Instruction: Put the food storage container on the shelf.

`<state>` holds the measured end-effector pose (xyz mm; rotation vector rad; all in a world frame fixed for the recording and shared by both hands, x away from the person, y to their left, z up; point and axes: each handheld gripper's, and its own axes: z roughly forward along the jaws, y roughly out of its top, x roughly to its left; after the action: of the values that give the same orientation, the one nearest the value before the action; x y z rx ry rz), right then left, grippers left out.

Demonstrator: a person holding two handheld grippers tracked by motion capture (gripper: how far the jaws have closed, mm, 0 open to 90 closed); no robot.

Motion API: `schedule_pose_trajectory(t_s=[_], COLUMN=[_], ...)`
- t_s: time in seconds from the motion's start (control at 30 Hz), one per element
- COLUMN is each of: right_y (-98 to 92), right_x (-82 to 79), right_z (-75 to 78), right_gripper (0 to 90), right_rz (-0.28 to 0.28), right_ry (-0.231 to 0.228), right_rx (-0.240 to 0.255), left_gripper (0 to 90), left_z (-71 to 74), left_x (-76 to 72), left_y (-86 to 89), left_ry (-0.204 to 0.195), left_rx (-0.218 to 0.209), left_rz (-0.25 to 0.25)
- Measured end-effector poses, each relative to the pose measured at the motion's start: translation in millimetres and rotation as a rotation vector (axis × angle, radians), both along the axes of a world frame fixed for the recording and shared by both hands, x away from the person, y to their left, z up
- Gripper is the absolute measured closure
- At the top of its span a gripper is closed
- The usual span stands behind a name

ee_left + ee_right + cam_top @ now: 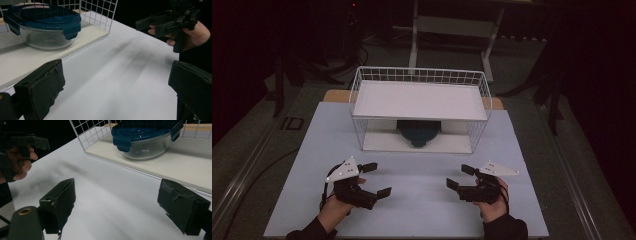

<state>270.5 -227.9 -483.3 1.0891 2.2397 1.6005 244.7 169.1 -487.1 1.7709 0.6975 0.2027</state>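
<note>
Blue-lidded glass container [418,133] sits inside the wire rack [419,75], beyond both spread, empty grippers [376,180] [460,176].

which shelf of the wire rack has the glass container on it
The lower shelf: the glass container with its blue lid sits there, under the bare upper shelf.

A white table [412,200] carries a wire shelf rack [419,107].

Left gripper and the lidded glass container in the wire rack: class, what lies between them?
Bare white table and the rack's open front edge; nothing else lies between left gripper and glass container, seen in the left gripper view.
</note>
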Motion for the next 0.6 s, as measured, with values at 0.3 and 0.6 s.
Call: schedule_pose_trajectory(t_s=[0.3,0.6], right_y=[-26.1,-40.2], right_x=[-14.3,-14.6], right_z=[-11.2,-22.5], right_gripper=[14.8,14.8], right_rz=[-0.012,0.011], right_ry=[-0.006,-0.035], right_rx=[-0.035,-0.051], left_gripper=[0.4,0.4], left_z=[-3.4,-7.3], left_x=[-5.9,-11.8], left_y=[5.6,6.8], left_ry=[0.01,0.012], left_rx=[0.004,0.023], left_rz=[0.003,-0.005])
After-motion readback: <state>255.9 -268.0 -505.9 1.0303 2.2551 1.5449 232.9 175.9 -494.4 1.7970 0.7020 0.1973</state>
